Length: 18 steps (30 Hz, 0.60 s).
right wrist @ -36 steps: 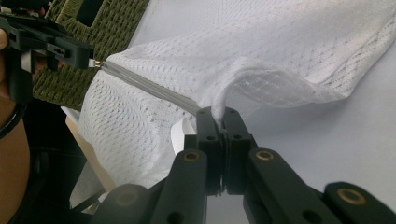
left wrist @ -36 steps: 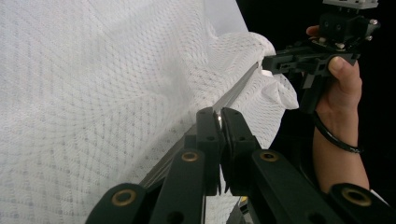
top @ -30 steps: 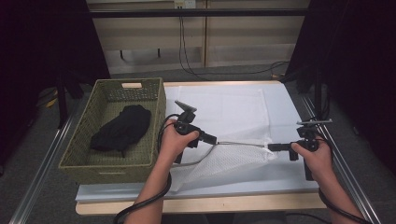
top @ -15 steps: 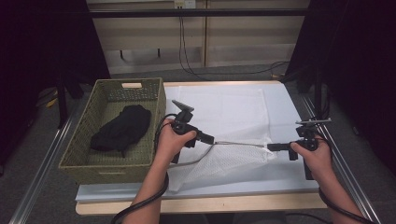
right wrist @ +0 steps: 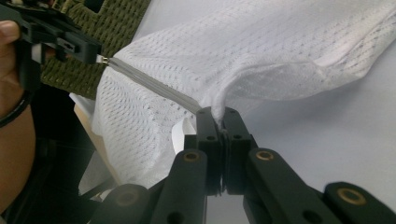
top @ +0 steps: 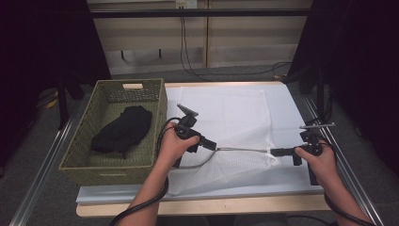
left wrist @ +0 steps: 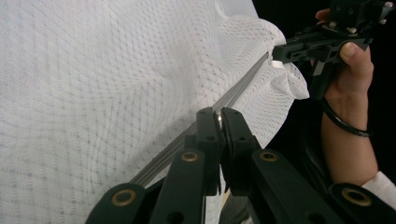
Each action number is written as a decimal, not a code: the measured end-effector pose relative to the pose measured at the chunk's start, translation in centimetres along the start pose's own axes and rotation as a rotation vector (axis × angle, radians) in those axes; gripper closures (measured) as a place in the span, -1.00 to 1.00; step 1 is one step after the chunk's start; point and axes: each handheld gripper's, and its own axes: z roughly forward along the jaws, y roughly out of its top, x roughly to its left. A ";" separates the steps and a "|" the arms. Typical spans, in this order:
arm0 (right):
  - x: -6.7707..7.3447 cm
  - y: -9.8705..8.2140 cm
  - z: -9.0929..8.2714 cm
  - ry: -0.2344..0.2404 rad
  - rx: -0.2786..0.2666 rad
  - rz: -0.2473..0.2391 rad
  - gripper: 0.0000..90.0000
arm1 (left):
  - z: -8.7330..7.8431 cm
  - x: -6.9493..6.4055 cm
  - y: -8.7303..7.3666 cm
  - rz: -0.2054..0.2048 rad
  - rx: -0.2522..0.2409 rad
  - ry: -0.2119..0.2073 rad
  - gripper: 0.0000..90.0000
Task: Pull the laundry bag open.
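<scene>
A white mesh bag lies on the table's near half, its grey zipper pulled taut between both grippers. My left gripper is shut on the zipper's left end, and in the left gripper view its jaws pinch the zipper with the mesh bag spread beyond. My right gripper is shut on the bag's right corner, where the zipper ends. In the right gripper view the tips clamp bunched mesh, and the zipper runs to the left gripper.
A green woven basket stands at the table's left with a black garment inside. A white sheet covers the tabletop. Metal rails run along both table sides. The table's front edge is just below the bag.
</scene>
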 end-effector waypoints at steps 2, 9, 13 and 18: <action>0.2 0.0 -0.2 0.003 -0.011 -0.006 0.99 | 0.0 -0.1 -0.1 -0.005 -0.007 -0.005 0.93; 0.2 0.0 -0.4 -0.004 -0.009 -0.008 0.99 | -0.3 0.0 -0.2 0.005 -0.005 -0.008 0.93; 0.1 -0.1 -0.5 0.002 -0.016 -0.006 0.99 | -0.3 0.0 -0.2 -0.001 -0.012 -0.009 0.93; -0.1 -0.1 -0.7 -0.009 -0.021 -0.005 0.99 | -0.6 0.1 -0.3 0.003 -0.016 -0.004 0.93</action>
